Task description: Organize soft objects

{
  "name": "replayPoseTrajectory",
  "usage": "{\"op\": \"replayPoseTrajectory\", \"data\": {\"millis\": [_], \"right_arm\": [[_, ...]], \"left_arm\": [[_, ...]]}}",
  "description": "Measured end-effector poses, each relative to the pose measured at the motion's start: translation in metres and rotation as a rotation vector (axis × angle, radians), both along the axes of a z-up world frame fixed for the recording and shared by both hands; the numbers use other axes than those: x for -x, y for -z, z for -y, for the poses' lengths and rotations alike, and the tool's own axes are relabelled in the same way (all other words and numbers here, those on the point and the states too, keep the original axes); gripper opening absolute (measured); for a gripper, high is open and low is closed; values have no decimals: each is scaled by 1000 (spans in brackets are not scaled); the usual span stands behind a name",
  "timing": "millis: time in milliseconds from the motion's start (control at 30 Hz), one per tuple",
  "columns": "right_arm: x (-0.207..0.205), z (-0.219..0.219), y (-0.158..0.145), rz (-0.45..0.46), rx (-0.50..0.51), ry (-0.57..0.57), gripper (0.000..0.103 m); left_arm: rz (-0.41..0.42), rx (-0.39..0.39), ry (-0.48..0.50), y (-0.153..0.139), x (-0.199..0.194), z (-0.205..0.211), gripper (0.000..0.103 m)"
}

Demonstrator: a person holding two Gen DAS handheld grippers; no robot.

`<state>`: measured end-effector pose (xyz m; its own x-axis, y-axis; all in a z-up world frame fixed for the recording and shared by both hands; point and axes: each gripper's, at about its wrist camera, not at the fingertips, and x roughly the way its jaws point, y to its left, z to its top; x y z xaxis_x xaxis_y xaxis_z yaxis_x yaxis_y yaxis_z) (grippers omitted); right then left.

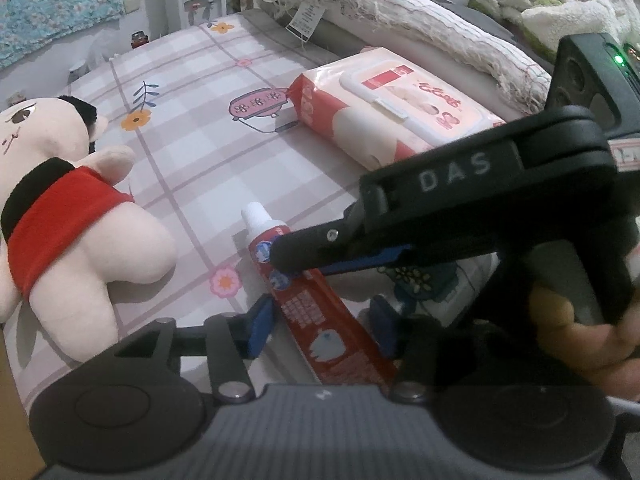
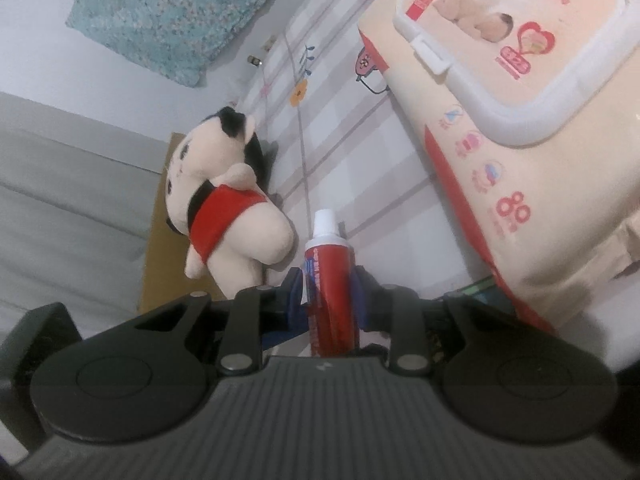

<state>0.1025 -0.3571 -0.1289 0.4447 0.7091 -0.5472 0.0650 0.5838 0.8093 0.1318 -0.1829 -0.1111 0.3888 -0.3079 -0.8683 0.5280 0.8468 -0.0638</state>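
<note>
My right tongs (image 2: 330, 300) are clenched on the red toothpaste tube (image 2: 329, 272), low at centre of the right wrist frame, its white cap pointing away up the bed; my left tongs (image 1: 320, 320) stand released, a blue pad on either side of the tube's flat tail, apparently not pressing it; the tube lies on the checked bedsheet (image 1: 192, 152), at lower centre of the left wrist frame. To do this step well I judge I should keep the squeeze light, since the tube is soft and could buckle or ooze at the cap; I would lift it level and clear my left tongs before carrying it toward its group. The tube looks part used, creased flat toward the tail, glossy red with blue-and-white marks near the shoulder. Just beyond, at the left of both frames, lies a cream plush doll (image 1: 68, 216) in a red top, apart from the tube; farther, at upper right, rests a pack of wet wipes (image 1: 400, 116) with a white flip lid; behind that, frayed white blankets (image 1: 400, 12) line the top edge.
</note>
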Motion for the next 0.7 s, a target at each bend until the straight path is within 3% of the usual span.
{"op": "replayPoseTrajectory", "data": {"millis": [133,367,700], "right_arm": [[1,1,-2,15,-27,-2,26],[4,4,-1,24,-48,-6,25],[1,-15,3,-4,24,7,24]], "left_arm": [[-5,3,-1,0,-1,0,53],[3,30,-50,1,-4,-13,33],[17,67,-83,1,-6,-27,32]]}}
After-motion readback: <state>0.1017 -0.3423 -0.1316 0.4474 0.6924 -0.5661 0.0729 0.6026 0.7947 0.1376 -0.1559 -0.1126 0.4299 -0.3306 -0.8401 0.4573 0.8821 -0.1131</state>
